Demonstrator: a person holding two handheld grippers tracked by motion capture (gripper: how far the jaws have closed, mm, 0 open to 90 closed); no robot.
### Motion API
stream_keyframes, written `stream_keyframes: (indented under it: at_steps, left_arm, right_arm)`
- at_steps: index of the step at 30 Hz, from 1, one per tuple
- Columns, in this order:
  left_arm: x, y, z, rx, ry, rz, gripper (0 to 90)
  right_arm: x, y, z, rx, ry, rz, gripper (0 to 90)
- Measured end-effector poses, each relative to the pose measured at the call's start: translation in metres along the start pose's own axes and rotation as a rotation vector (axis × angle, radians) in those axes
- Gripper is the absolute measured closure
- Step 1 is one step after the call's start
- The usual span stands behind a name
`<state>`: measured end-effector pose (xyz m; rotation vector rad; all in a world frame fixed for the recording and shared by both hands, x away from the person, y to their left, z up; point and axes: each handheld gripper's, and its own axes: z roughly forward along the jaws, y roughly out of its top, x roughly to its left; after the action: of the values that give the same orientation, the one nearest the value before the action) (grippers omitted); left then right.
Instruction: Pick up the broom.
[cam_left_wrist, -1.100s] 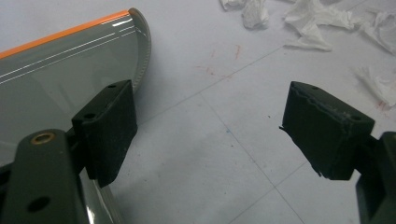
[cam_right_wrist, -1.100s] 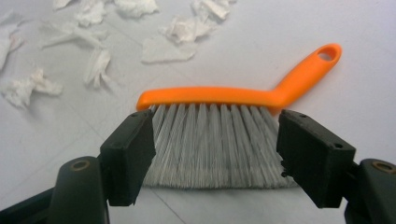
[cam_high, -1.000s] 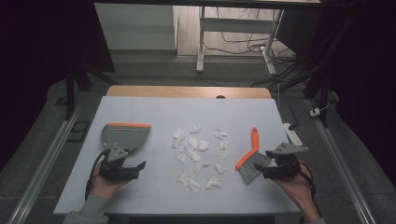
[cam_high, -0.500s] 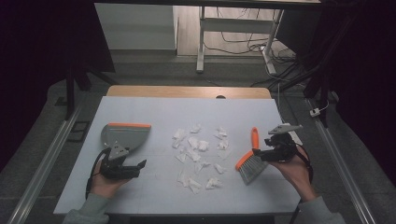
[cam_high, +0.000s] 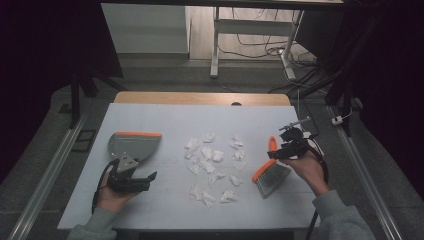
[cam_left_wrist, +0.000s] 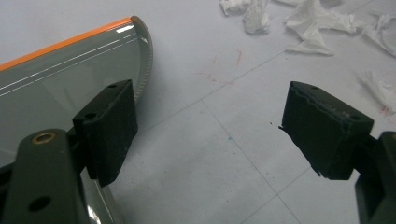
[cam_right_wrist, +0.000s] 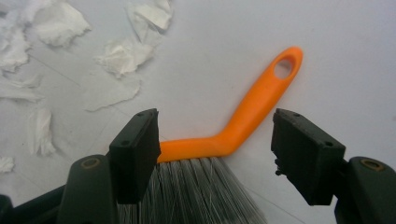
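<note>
White tabletop under dim light: the right gripper (cam_right_wrist: 215, 154) straddles the brush (cam_high: 269, 172), jaws wide but closing, not yet pinching — its orange handle angles away toward the far edge. Left gripper (cam_left_wrist: 205, 135) gapes empty beside the dustpan (cam_high: 134, 145); paper scraps (cam_high: 212, 162) lie between.

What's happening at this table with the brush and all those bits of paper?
A person holds a gripper in each hand at a white table. The right gripper hangs over the orange-handled brush, its jaws open and just narrowing around the handle, not yet pressing it. The left gripper sits open beside the grey dustpan. Scraps of torn paper lie scattered between the two tools, unswept.
</note>
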<state>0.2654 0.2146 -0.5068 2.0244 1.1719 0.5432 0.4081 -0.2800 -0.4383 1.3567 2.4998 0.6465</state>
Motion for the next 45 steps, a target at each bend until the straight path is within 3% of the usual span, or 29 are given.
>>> stream_keyframes:
  at_steps: [10, 19, 28, 32, 35, 38, 42, 45]
  left_arm:
    - [0.0, -0.003, 0.002, 0.009, -0.003, 0.003, 18.9]
    - [0.0, -0.005, 0.002, 0.009, -0.01, 0.006, 19.0]
    - [-0.001, -0.006, 0.003, 0.011, -0.008, 0.012, 19.0]
    - [-0.001, -0.006, 0.003, 0.012, -0.007, 0.013, 19.0]
    - [-0.002, -0.006, 0.003, 0.015, -0.005, 0.017, 19.0]
    - [-0.003, -0.007, 0.002, 0.011, -0.004, 0.023, 19.0]
    - [-0.003, -0.007, 0.0, 0.008, -0.005, 0.022, 19.0]
    - [-0.003, -0.008, 0.0, 0.007, -0.004, 0.022, 19.0]
  right_arm:
    - [-0.013, 0.014, 0.034, 0.141, -0.036, 0.129, 33.4]
    - [-0.017, 0.016, 0.055, 0.226, -0.082, 0.174, 33.7]
    - [-0.016, 0.014, 0.062, 0.256, -0.084, 0.213, 37.2]
    - [-0.011, 0.012, 0.063, 0.271, -0.107, 0.225, 43.7]
    - [-0.006, 0.011, 0.062, 0.266, -0.12, 0.266, 51.6]
    - [0.0, 0.011, 0.063, 0.269, -0.17, 0.285, 56.4]
    - [0.003, 0.011, 0.063, 0.264, -0.188, 0.283, 67.4]
    - [0.007, 0.009, 0.063, 0.245, -0.195, 0.268, 70.4]
